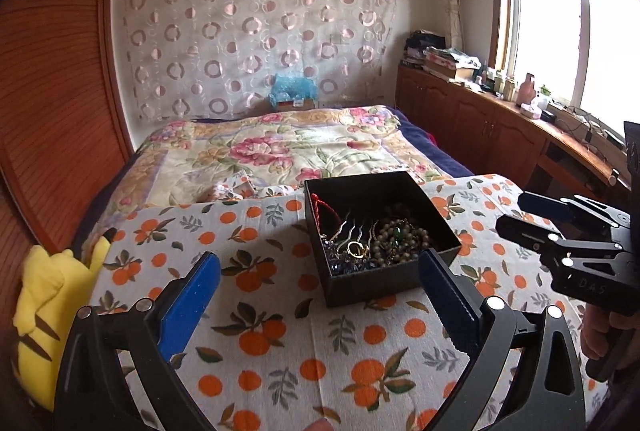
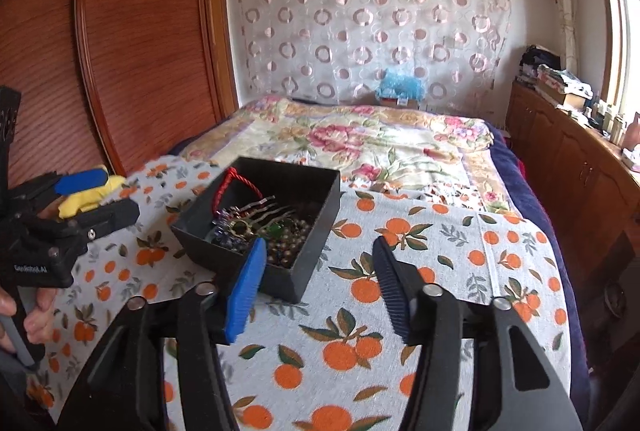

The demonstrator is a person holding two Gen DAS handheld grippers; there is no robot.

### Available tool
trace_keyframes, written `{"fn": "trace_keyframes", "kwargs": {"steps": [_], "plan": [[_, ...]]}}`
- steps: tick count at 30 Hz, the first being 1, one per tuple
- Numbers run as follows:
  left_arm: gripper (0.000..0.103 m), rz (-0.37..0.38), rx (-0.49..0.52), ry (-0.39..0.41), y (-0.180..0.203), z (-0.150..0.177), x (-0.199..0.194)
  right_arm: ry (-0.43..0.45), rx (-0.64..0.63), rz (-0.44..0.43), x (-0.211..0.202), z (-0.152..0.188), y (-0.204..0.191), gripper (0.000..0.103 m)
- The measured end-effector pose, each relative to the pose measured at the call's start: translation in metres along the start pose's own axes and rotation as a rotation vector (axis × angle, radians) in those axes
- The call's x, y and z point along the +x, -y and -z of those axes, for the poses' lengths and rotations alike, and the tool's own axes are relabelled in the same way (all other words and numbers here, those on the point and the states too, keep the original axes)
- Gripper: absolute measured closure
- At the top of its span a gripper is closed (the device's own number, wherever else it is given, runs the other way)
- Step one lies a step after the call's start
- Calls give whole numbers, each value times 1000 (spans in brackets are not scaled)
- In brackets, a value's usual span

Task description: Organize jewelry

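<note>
Orange-print cloth bearing black box

Matt black box; glossy metal comb; printed cloth cover; wood-grain wardrobe

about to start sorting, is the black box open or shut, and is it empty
Open, not empty: the black box has no lid on, and a hair comb, bead necklace and red cord lie inside.
</note>
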State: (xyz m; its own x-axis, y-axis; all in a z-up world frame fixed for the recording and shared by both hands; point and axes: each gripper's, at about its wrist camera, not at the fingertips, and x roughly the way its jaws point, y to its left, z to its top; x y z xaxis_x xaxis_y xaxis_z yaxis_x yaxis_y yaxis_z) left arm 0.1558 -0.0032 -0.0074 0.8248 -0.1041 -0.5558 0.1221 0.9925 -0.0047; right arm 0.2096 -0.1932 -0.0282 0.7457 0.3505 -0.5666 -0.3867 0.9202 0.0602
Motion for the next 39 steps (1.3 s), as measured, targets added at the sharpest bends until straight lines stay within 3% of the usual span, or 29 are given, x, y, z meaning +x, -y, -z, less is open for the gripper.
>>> {"fn": "trace_keyframes", "kwargs": {"steps": [8, 15, 24, 39], "plan": [[8, 0, -15, 15, 6, 10, -40, 88, 43, 13, -51, 4, -9, 16], [8, 5, -43, 16, 6, 23, -61, 153, 46, 48, -83, 8, -20, 8], [8, -53, -47, 69, 5, 30, -86, 203, 67, 76, -109, 20, -28, 6], [8, -88, -63, 92, -6, 36, -99, 208, 69, 85, -121, 35, -33, 6]]}}
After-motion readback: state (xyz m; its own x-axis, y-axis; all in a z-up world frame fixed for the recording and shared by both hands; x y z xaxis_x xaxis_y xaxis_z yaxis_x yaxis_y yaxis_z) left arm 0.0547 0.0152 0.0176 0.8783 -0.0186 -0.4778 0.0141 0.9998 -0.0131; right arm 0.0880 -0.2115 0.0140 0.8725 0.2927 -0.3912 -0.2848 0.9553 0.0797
